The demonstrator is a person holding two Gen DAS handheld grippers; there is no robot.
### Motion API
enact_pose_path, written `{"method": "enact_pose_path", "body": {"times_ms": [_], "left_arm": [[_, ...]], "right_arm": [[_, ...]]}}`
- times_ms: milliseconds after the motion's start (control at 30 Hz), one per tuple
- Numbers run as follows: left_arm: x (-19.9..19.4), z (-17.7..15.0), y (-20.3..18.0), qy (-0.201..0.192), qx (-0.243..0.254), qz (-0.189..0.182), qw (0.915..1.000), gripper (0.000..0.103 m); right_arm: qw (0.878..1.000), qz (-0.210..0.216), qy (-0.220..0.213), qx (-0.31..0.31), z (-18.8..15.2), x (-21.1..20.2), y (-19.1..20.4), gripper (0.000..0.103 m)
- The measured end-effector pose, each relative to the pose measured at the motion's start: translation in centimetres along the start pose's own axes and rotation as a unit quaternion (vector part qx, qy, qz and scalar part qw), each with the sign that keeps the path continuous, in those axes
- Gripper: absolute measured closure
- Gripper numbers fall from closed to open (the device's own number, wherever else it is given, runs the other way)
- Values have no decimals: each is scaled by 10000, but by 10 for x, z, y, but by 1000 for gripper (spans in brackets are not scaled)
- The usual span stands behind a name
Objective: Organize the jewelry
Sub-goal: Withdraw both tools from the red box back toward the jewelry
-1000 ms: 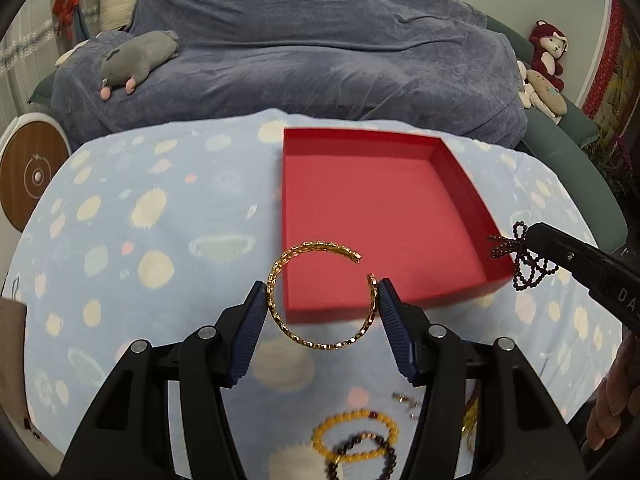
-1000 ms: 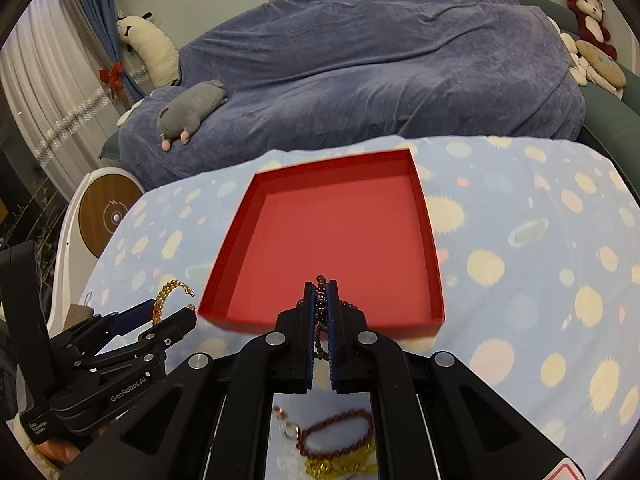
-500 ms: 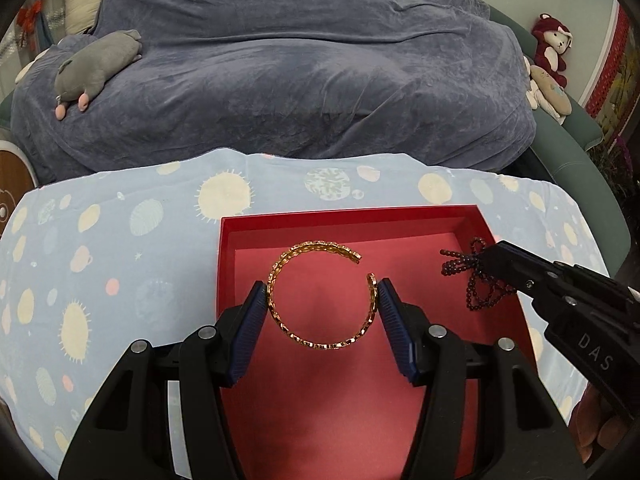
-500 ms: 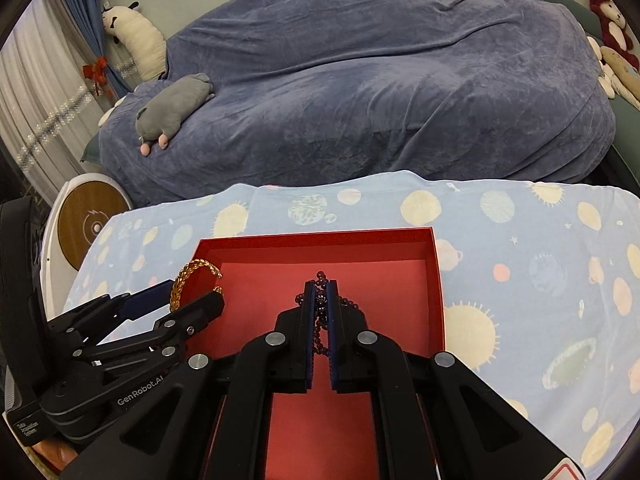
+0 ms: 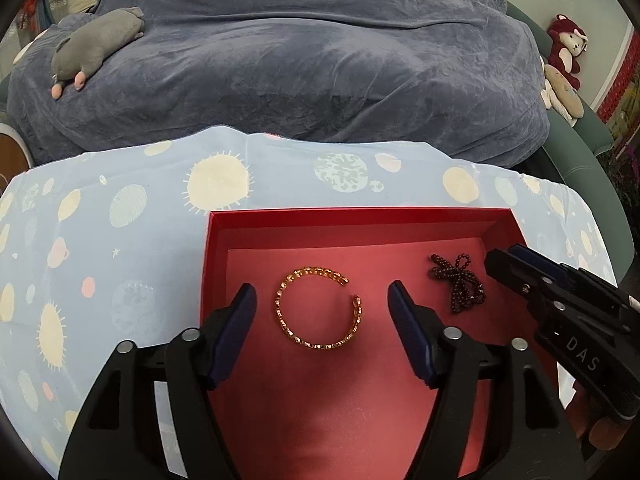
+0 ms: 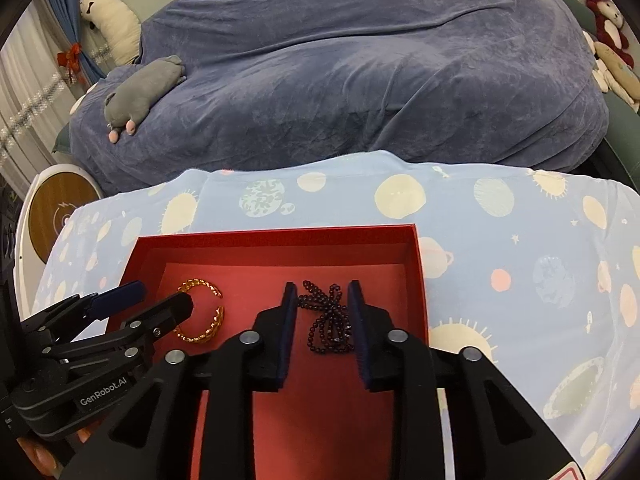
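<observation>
The left wrist view is showing the left gripper with its jaws opening, spread wide on either side of the gold bangle, which is lying flat on the floor of the red box at the centre of the frame, clear of both pads. At the right edge of that frame the right gripper is entering side-on, so its jaws are not readable there; the dark bead bracelet is lying bunched just left of its tip.

The right wrist view is supplying what that angle hides: the right gripper is opening its jaws, standing moderately apart, with the dark bead bracelet resting on the box floor between them, and the pads are not pressing on it. Here the left gripper is coming in from the lower left, partly covering the gold bangle. A round wooden disc is showing at the left edge only in this view.

The two pieces are lying well apart inside the box. The far wall and the right wall are standing beyond the beads, with bare red floor between. The patterned tabletop is lying open to the right of the box, and the blue sofa is filling the upper frame.
</observation>
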State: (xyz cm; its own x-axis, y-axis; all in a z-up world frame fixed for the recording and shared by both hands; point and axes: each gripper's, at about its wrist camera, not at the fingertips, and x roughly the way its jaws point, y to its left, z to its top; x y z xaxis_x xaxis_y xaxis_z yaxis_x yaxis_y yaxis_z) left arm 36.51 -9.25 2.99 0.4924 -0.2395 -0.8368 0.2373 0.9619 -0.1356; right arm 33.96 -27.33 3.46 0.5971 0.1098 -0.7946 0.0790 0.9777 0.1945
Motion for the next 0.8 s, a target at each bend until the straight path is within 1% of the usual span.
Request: {"method": "enact_pose_path", "body": {"times_ms": [200,267,333,533,667,800], "left_arm": [[-42,-5,5,-318,-94,-44,9994,32],[-60,-11,5,-426,-65,-29,9991,31],[-77,-19,5,-512,-24,-30,9987,31],[-123,-60,4,-600,92,66,9981,31],[-147,-93,2,-588,128,60,9982,31],[-165,-127,2,-543,91,90,9984,31]], "right_arm": [[9996,126,-260,65,-8,-45,2,67],[9992,109,-369,56,-16,-64,3,63],[9990,91,-436,27,-26,-80,5,62],[9989,72,-464,-13,-66,-123,14,62],[9991,-23,-410,-46,-103,-145,18,62],[9995,-85,-311,75,-142,-163,16,62]]}}
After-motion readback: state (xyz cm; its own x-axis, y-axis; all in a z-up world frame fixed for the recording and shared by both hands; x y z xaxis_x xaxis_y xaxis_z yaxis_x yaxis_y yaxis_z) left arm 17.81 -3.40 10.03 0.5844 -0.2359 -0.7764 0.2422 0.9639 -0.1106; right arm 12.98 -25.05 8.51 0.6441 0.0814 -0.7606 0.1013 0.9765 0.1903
